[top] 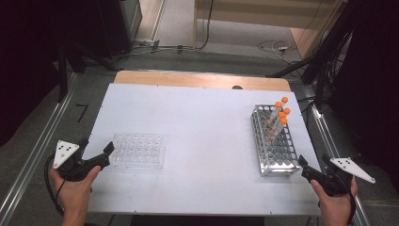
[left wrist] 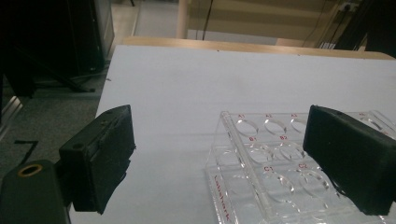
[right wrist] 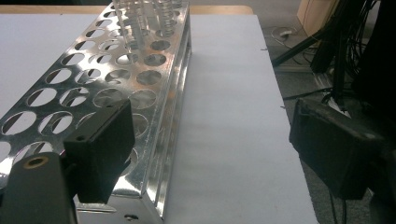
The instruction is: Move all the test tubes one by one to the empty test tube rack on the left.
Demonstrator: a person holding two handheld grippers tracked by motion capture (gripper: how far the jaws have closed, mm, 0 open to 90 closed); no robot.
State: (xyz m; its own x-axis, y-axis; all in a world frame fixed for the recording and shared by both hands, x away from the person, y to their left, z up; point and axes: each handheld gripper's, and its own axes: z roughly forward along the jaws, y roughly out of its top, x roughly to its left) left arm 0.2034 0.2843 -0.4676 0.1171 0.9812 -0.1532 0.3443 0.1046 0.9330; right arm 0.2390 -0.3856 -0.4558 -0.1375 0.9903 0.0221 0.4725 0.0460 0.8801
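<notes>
Missing: tube (right wrist: pixel 133 18) tops cut off in right gripper view.
Left gripper (top: pixel 109 150): jaws apart, tray (top: pixel 139 150) corner between.
Right gripper (top: pixel 302 165): jaws apart, empty, beside rack (top: pixel 275 141) at table (top: pixel 197 122) right edge.

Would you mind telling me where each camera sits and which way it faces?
High view: above the person's side, facing forward and down on the table; both hands, left gripper, right gripper.
Left gripper view: along open jaws toward the clear well plate.
Right gripper view: along open jaws beside the metal rack.
Shared: plate and rack also appear from above.

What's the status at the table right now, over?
Left gripper open beside the clear well plate. Right gripper open by the metal tube rack. Nothing held, nothing blocking.
</notes>
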